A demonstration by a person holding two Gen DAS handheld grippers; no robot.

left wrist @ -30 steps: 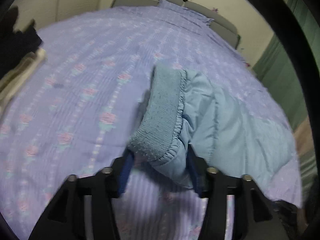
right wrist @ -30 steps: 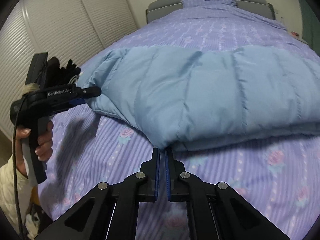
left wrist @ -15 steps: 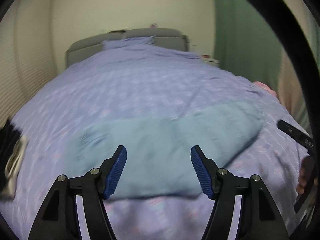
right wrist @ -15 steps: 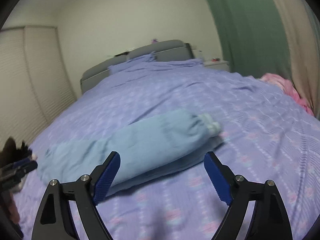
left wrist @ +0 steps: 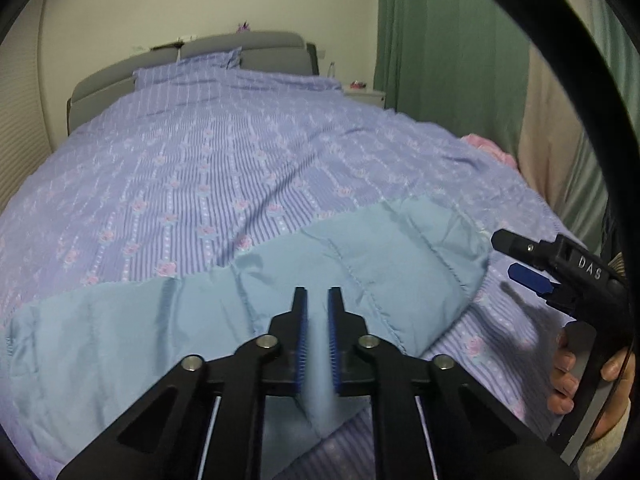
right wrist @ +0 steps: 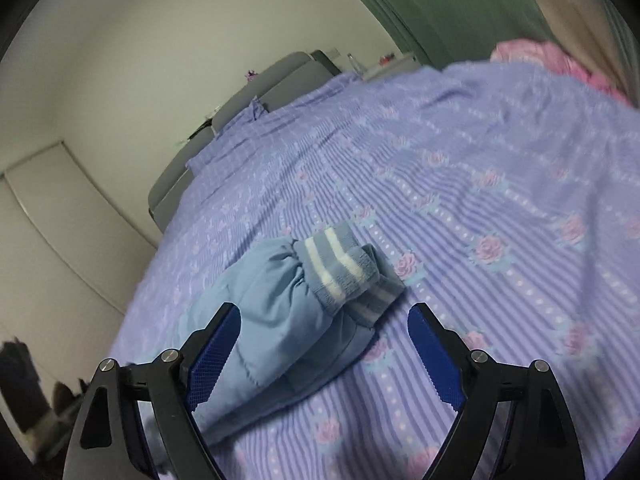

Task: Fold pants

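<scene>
Light blue quilted pants (left wrist: 248,308) lie folded lengthwise across the near part of the bed. My left gripper (left wrist: 318,312) is shut on the near edge of the pants, with blue fabric pinched between its pads. The right gripper (left wrist: 524,264) shows at the right end of the pants in the left wrist view. In the right wrist view my right gripper (right wrist: 324,344) is open, its jaws straddling the leg end of the pants (right wrist: 280,320) just short of the striped knit cuffs (right wrist: 344,268).
The bed (left wrist: 224,160) has a purple striped floral cover, a pillow and grey headboard (left wrist: 188,56) at the far end. Green curtains (left wrist: 452,40) hang at the right. A pink item (right wrist: 552,60) lies at the bed's right edge. Dark clothes (right wrist: 24,392) sit at the left.
My left gripper let go of the waistband, opened, then shut on the near edge of the pants. My right gripper opened and moved to the cuff end.
</scene>
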